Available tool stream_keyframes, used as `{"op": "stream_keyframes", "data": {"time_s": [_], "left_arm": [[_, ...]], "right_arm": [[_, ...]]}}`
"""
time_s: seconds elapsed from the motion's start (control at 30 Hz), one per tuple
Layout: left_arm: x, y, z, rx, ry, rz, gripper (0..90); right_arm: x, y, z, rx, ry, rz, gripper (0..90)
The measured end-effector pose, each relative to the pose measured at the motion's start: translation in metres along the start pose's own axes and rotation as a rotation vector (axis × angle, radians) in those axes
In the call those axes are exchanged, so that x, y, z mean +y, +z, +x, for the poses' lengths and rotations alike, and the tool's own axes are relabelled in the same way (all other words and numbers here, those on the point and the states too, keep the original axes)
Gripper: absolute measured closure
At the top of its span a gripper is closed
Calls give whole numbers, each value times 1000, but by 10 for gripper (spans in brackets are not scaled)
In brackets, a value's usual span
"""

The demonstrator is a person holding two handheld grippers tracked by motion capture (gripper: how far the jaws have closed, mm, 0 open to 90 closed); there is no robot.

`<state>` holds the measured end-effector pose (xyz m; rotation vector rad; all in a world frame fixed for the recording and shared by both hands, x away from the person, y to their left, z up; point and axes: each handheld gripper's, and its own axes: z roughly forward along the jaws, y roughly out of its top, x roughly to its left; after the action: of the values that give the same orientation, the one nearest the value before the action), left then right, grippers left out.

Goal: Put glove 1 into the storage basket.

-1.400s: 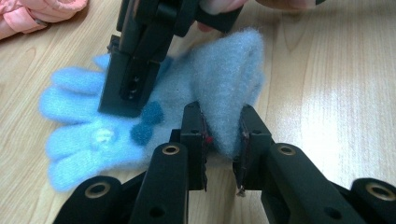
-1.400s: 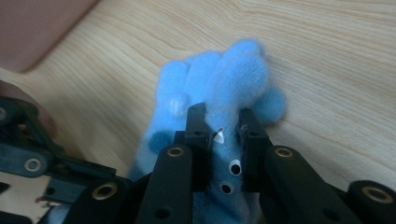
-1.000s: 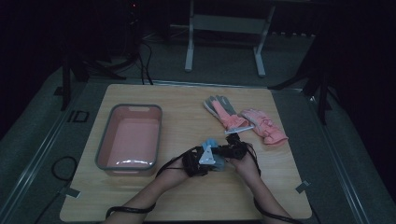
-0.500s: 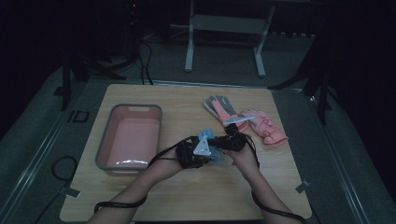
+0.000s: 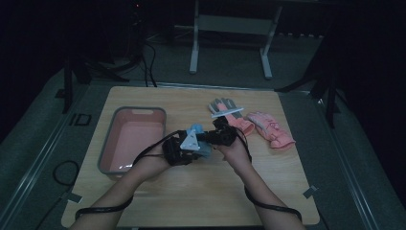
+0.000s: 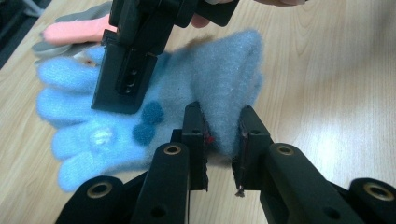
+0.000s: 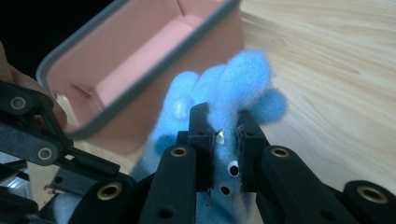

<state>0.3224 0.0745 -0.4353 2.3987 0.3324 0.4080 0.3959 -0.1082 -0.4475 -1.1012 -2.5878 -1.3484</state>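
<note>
1. The desk [image 5: 191,191], a pale wooden top, fills the middle of the high view, with dark floor all around it.
2. The pink bin [image 5: 135,140], grey-rimmed, sits left of centre on the desk; in the right gripper view its wall crosses the upper left.
3. Two pink-and-grey gloves [image 5: 258,125] lie side by side right of centre, toward the far edge.
4. The blue fuzzy glove [image 5: 197,140] hangs at the centre of the high view, between both tools, just right of the bin.
5. The left hand-held gripper [image 6: 223,149] is clenched on the glove's cuff end, at lower centre of the left gripper view.
6. The right hand-held gripper [image 7: 224,140] is clenched on the glove at the base of its fingers, which stick up past the jaws toward the bin.
</note>
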Motion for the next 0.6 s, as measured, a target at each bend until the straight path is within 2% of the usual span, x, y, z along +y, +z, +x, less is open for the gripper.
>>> {"op": "stream_keyframes", "data": {"time_s": [0.3,0.6], "left_arm": [[-19,-32,14,38,-13,14,776],[-44,-63,24,68,-22,56,776]], "right_arm": [[29,22,21,36,-31,1,807],[49,52,46,76,-58,2,808]]}}
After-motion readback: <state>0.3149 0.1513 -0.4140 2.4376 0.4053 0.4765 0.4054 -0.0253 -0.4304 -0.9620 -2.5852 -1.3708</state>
